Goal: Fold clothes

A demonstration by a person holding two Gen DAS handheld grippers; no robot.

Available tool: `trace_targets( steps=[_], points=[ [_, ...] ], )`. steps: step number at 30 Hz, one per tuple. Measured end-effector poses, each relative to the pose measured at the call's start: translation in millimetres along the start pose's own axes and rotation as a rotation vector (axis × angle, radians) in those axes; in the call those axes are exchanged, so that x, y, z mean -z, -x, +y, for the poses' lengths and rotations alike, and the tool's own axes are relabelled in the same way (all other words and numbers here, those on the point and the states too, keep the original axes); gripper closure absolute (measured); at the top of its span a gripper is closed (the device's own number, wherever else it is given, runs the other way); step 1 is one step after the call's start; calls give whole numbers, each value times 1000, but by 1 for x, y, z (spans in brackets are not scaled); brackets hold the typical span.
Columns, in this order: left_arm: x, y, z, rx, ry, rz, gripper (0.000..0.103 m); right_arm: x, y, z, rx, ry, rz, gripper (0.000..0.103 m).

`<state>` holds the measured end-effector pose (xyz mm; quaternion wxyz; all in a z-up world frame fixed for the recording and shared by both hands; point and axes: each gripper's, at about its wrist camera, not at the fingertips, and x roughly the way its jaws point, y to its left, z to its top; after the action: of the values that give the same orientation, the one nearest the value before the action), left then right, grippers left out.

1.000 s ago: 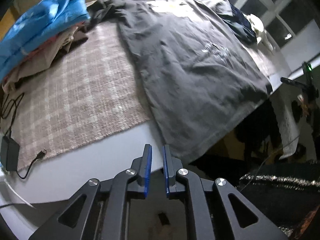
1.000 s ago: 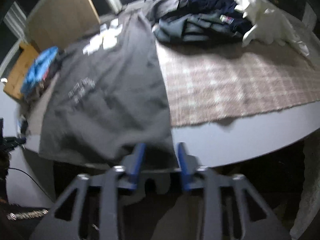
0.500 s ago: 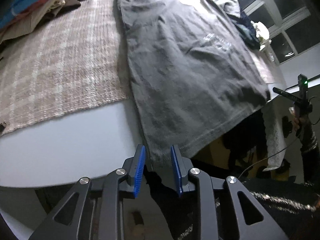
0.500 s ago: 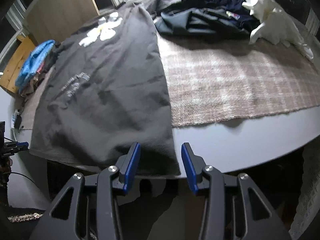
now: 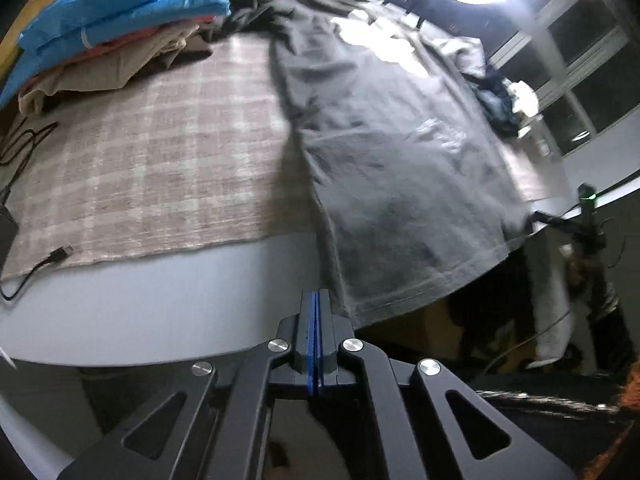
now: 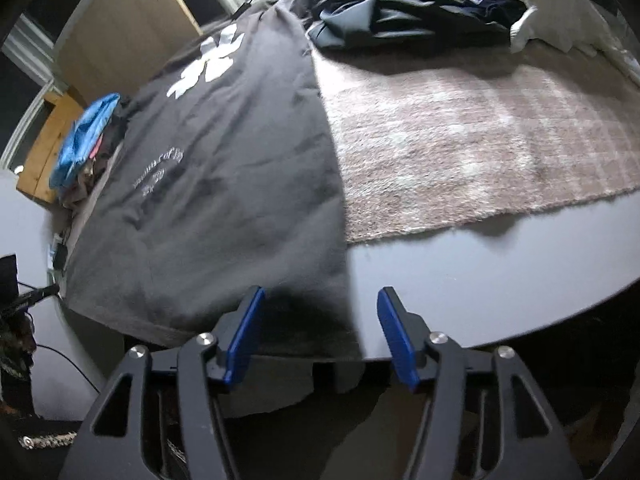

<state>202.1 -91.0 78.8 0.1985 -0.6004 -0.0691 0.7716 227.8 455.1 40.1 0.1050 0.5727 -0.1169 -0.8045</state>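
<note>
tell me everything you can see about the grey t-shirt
The grey t-shirt lies spread flat and lengthwise on the checked cloth, soft and lightly wrinkled, with a white flower-like print near the far end and small curved lettering mid-body. Its stitched hem hangs over the table edge. The open right gripper straddles one hem corner; the left gripper is shut beside the other.

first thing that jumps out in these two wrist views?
The big dark grey T-shirt spread flat down the middle of the table, over a plaid cloth, its hem hanging off the near edge. The left tool is shut right at the hem's corner; whether it pinches fabric is unclear. The right tool stands open around the opposite hem corner. Piles sit at the far end: a blue-topped stack and dark clothes.
</note>
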Motion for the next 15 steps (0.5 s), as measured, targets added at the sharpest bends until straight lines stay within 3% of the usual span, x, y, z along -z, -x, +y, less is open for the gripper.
trace_targets(
  steps=[7,10,15],
  points=[
    [-5,-22,-19,7,-42,50,102,-1,-13,3,-11,30,38,46],
    [-4,-24,-20,-27,-41,49,84,-1,-11,0,-8,28,35,46],
    [-3,-35,-26,-78,-75,65,79,-2,-3,-3,-12,35,21,46]
  ],
)
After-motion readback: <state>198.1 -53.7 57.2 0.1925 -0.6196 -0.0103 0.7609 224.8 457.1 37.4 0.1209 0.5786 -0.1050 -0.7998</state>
